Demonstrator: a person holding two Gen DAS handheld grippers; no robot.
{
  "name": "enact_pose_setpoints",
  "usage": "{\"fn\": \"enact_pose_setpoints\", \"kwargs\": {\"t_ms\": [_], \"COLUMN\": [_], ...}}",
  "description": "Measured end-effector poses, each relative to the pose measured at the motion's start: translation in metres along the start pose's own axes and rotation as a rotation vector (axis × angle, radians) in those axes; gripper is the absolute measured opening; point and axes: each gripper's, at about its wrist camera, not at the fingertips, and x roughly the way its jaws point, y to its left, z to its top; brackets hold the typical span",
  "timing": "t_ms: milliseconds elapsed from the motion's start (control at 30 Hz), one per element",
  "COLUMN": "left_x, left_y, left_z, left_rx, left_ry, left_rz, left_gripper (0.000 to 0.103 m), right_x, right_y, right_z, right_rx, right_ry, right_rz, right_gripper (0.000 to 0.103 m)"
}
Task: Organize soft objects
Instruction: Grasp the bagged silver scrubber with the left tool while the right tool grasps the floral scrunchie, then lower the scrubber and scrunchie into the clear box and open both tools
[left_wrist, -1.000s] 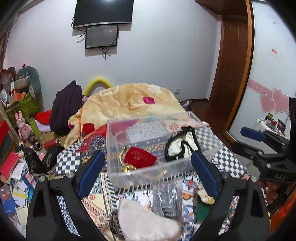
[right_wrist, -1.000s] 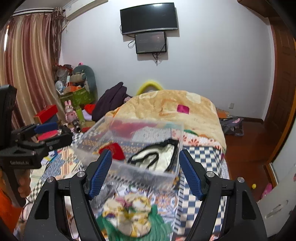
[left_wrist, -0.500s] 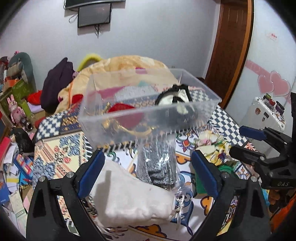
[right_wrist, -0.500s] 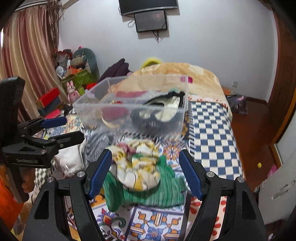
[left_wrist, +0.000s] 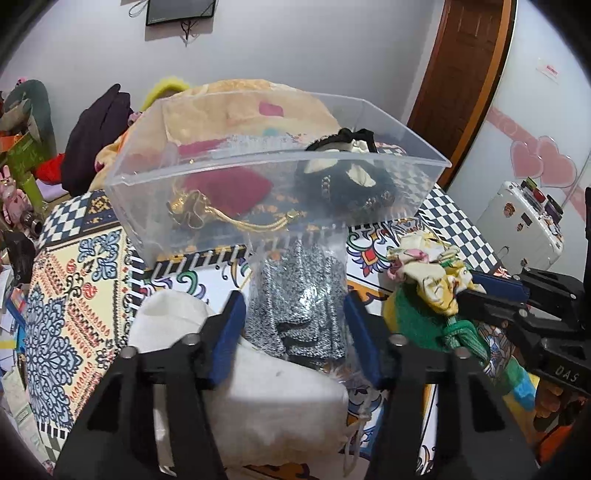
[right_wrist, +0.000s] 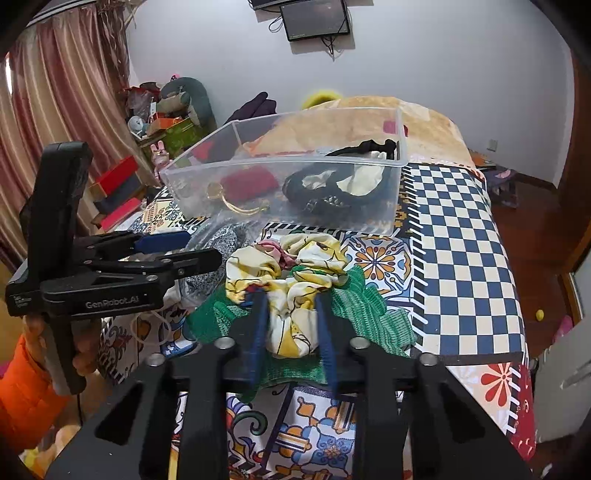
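We are working both grippers at once over the patterned cloth (right_wrist: 461, 229), with the clear bin (left_wrist: 280, 166) sitting just beyond the loose pieces. Our left gripper (left_wrist: 293, 325) is straddling the grey knit item in its clear bag (left_wrist: 299, 306), blue fingers narrowed to either side of it; whether they are already pinching the plastic we cannot tell, since the bag's edges blur into the pads. Beside and below it the white pouch (left_wrist: 258, 398) is lying, touching the bag. Our right gripper (right_wrist: 290, 321) is closing around the yellow floral scrunchie (right_wrist: 291, 280), which is resting on the green knit cloth (right_wrist: 365, 314); the fingers appear to be pressing its lower folds, though a firm hold is not certain.

To do this well, we are aiming to bite deep into the fabric's bulk rather than a stray frill (a thin fold would likely slip out on the lift). On the right, we are keeping the finger tips above the green knit so it is not dragged along. On the left, the slick bag probably calls for a full squeeze on the knit inside. The bin, already holding a red pouch (right_wrist: 249, 184) and a black-and-cream piece (right_wrist: 332, 188), is near for both drops.
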Motion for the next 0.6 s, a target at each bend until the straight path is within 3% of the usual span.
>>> {"fn": "enact_pose_setpoints", "kwargs": {"t_ms": [333,600], "left_x": [-0.017,-0.042], "left_y": [0.001,0.006], "left_z": [0.0,0.005], "left_rx": [0.004,-0.022], "left_ry": [-0.039,-0.093], "left_rz": [-0.032,-0.069], "left_gripper": [0.021,0.018], "right_x": [-0.017,-0.04], "right_y": [-0.002,0.0], "right_z": [0.011,0.024], "right_rx": [0.007,-0.001], "right_ry": [-0.076,-0.157], "right_rz": [-0.015,-0.035], "right_gripper": [0.012,0.011]}}
